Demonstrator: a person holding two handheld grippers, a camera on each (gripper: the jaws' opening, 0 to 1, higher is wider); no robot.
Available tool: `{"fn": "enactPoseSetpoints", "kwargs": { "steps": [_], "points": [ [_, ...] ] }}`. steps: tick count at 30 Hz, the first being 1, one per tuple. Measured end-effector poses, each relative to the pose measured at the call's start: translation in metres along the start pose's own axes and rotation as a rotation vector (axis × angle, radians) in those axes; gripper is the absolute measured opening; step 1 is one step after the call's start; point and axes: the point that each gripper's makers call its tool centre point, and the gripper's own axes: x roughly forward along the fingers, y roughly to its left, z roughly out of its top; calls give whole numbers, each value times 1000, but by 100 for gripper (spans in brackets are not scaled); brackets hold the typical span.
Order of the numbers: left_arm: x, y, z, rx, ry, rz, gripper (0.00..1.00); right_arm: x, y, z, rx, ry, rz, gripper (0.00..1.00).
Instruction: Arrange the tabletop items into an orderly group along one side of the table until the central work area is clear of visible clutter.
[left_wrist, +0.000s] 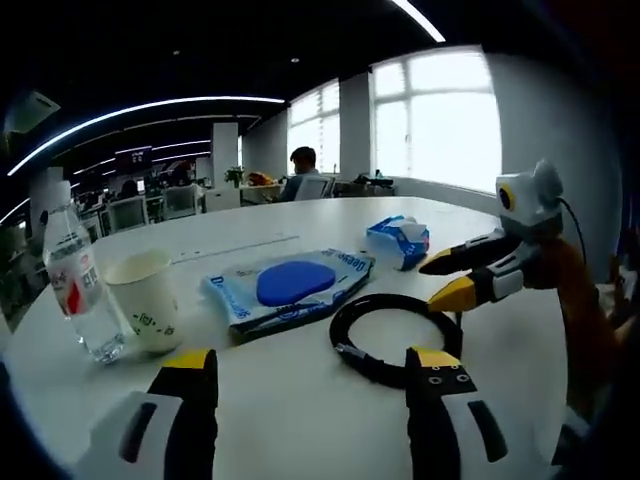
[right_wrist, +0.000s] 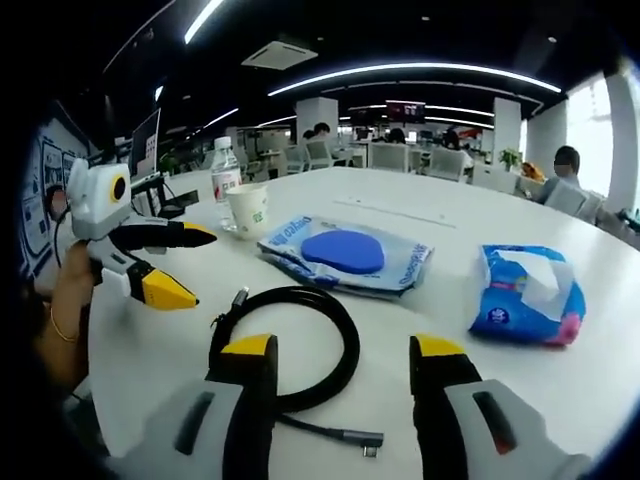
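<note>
White oval desk (right_wrist: 620, 330) in an open office: coiled black cable (right_wrist: 290, 345) lies centre, clear plastic water bottle (left_wrist: 75, 285) and white paper cup (left_wrist: 145, 298) stand together at one side. Left tool (left_wrist: 312, 375) and right tool (right_wrist: 343, 365) both gape, holding nothing. Risk: a careless sweep could topple the cup.

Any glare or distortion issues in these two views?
Left gripper view: window blown out white, table edge bowed by the fisheye. Right gripper view: evener light, ceiling strips curve, cable and tissue pack sharp.
</note>
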Motion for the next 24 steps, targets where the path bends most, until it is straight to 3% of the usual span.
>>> {"fn": "enactPoseSetpoints", "kwargs": {
  "steps": [2, 4, 12, 24],
  "points": [
    [-3, 1, -2, 8, -1, 8, 79, -3, -2, -1, 7, -4, -10, 55],
    [-8, 5, 6, 36, -51, 40, 79, -6, -2, -2, 11, -8, -11, 55],
    [-29, 14, 2, 36, -46, 46, 81, -22, 2, -2, 28, -46, 14, 60],
    [-49, 31, -12, 13, -33, 79, 81, -39, 1, -10, -19, -41, -28, 63]
  ]
}}
